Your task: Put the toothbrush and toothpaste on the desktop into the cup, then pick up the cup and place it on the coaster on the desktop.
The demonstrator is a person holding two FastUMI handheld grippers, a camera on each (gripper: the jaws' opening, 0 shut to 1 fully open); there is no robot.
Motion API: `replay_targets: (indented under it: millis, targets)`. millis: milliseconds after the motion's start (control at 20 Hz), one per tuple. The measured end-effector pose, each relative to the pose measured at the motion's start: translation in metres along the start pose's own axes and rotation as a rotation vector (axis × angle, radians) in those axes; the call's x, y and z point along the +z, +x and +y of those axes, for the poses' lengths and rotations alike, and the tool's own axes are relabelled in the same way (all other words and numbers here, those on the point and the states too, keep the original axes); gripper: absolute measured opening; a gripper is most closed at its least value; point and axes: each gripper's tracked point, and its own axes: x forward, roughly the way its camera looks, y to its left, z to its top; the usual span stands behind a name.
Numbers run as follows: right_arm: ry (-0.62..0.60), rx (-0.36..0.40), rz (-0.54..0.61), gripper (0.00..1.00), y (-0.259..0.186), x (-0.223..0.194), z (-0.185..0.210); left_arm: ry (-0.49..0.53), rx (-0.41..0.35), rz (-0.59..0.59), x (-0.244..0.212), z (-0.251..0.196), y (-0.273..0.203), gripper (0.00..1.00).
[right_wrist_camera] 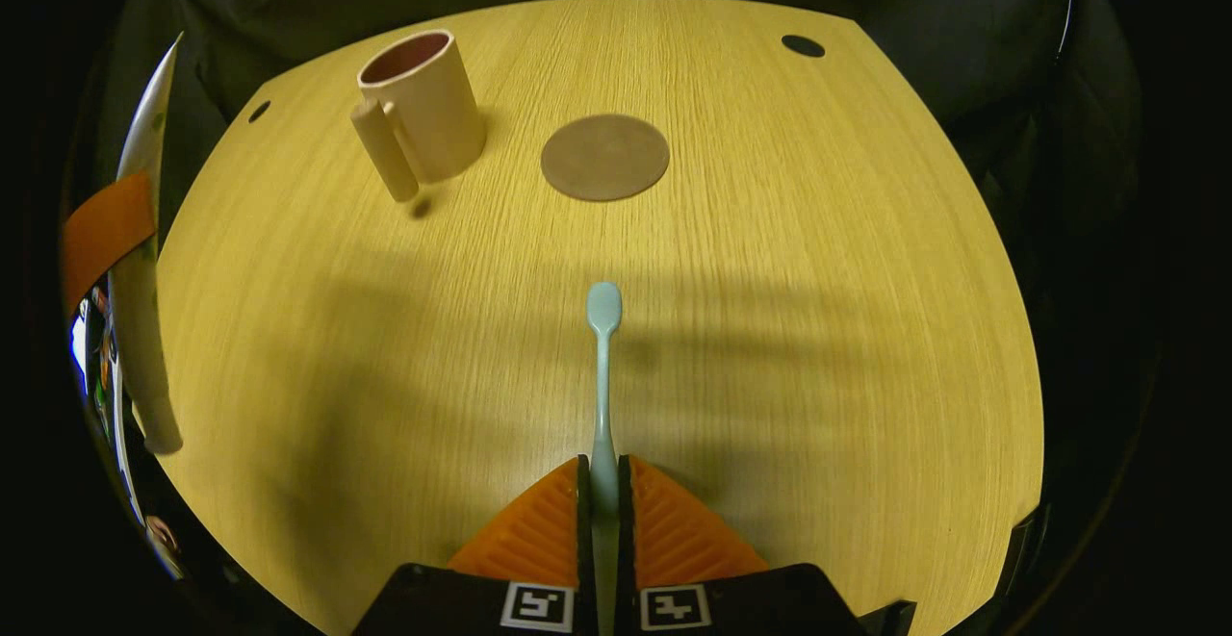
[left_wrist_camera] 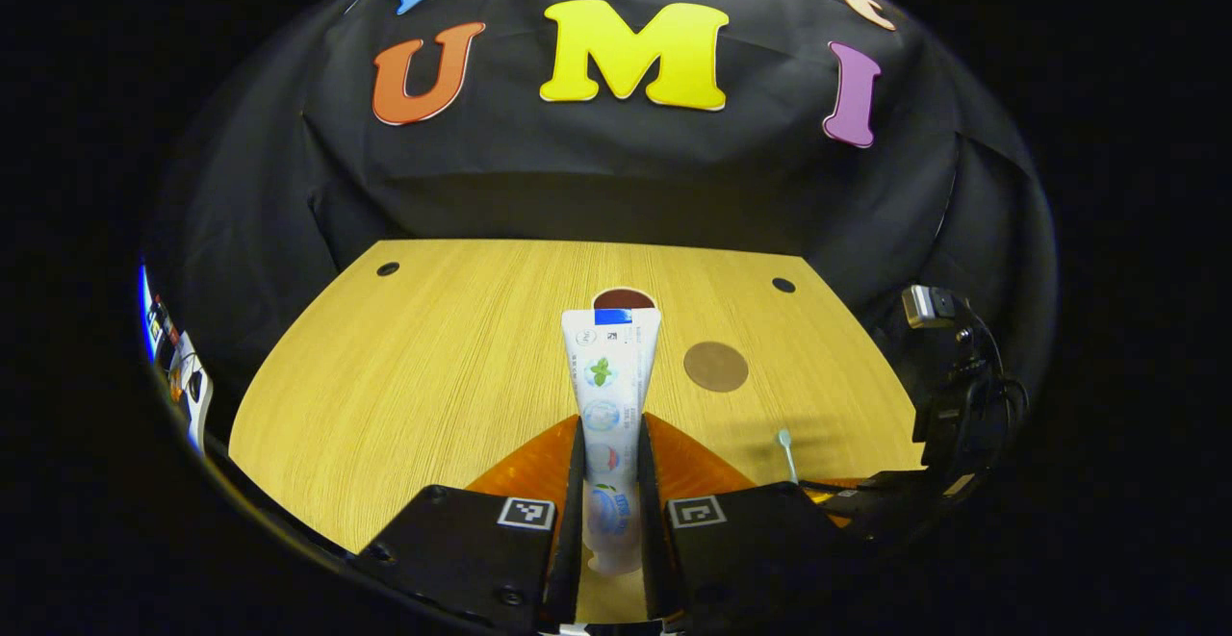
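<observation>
My left gripper (left_wrist_camera: 612, 424) is shut on a white toothpaste tube (left_wrist_camera: 608, 367), held above the wooden desktop (left_wrist_camera: 414, 376) with its flat end pointing forward. The tube hides most of the beige cup; just its dark rim (left_wrist_camera: 624, 296) shows behind it. The round brown coaster (left_wrist_camera: 715, 367) lies right of the cup. My right gripper (right_wrist_camera: 603, 463) is shut on the handle of a pale green toothbrush (right_wrist_camera: 603, 347), whose head points toward the coaster (right_wrist_camera: 604, 157). The cup (right_wrist_camera: 423, 107) stands upright at far left, handle toward me. The toothpaste tube (right_wrist_camera: 144, 347) hangs at the left edge.
The desktop (right_wrist_camera: 818, 280) has small dark holes at its far corners (right_wrist_camera: 803, 45). Black cloth walls close in behind and beside it. In the left gripper view the right gripper's dark body (left_wrist_camera: 948, 395) sits at the right edge, with the toothbrush head (left_wrist_camera: 784, 439) beside it.
</observation>
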Motion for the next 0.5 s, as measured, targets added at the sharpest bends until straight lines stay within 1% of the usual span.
replay_targets:
  millis: [50,100,350,500]
  targets:
    - [-0.001,0.002,-0.013,0.17,-0.006,0.004,-0.002,0.001,-0.003,-0.036,0.013,0.000,0.003,0.32]
    - [-0.007,0.003,-0.028,0.16,-0.011,0.007,-0.003,0.000,-0.004,-0.070,0.024,0.001,0.007,0.29]
    - [-0.041,0.011,-0.088,0.16,-0.032,0.015,-0.005,-0.008,-0.011,-0.236,0.085,0.007,0.034,0.29]
    - [-0.043,0.024,-0.115,0.17,-0.036,0.018,-0.002,0.003,-0.026,-0.330,0.114,0.006,0.053,0.29]
